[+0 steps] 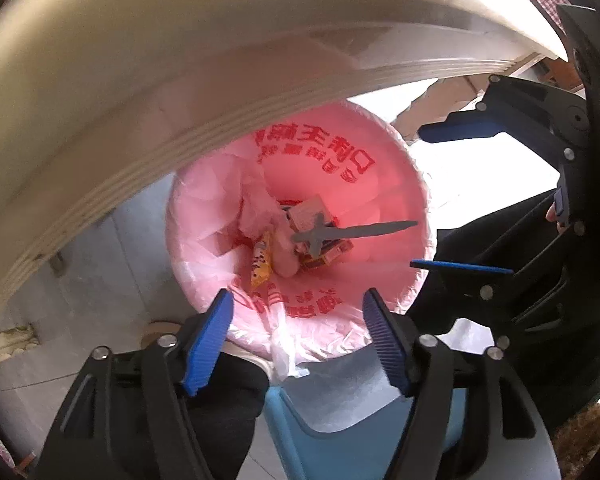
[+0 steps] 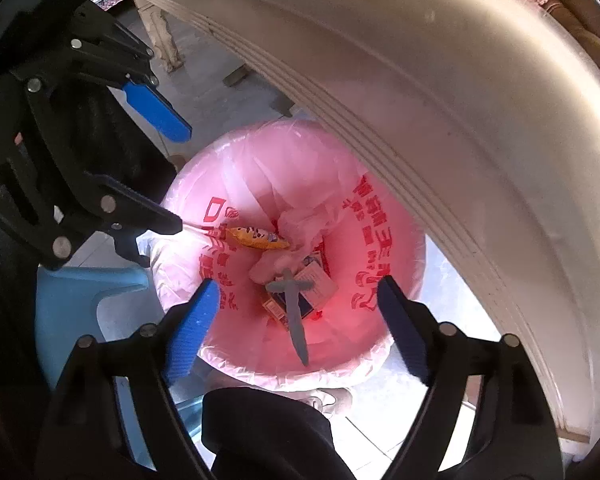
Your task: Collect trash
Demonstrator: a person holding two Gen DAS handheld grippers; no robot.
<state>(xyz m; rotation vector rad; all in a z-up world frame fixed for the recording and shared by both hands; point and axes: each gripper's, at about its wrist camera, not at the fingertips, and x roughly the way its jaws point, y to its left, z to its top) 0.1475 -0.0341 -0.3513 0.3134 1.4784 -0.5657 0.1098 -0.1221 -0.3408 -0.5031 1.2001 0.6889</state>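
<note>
Nearest the left wrist camera, the left claw [image 1: 298, 334] points straight down with its blue ribbed pads spread wide and nothing between them. In the right wrist view the right claw [image 2: 296, 328] stands just as wide apart, and it too grips nothing. Each claw also shows at the edge of the other's view, hanging above the rim of the bin.

Just below both claws sits a round trash bin [image 1: 418, 184] lined with a pink plastic bag [image 1: 320, 156] that bears red printed characters; the bag's edge is folded out over the rim. A pale blue plastic stool [image 1: 292, 436] stands just beside the bin on the near side, and dark clothing of the person shows at the lower edge of both views.

Down at the bottom of the bag lies the collected trash. A grey toy sword [image 1: 352, 232] rests on top, its blade slanting up against the bag's wall. Under it lie small printed cartons [image 1: 308, 216], a yellow snack wrapper [image 1: 262, 264] and a crumpled pink wad [image 1: 286, 262] of what looks like plastic film, all touching one another in one heap.

Beyond the bin, the curved cream edge of a tabletop [image 1: 140, 80] overhangs part of the opening, with grey floor tiles [image 1: 100, 280] beneath it.
</note>
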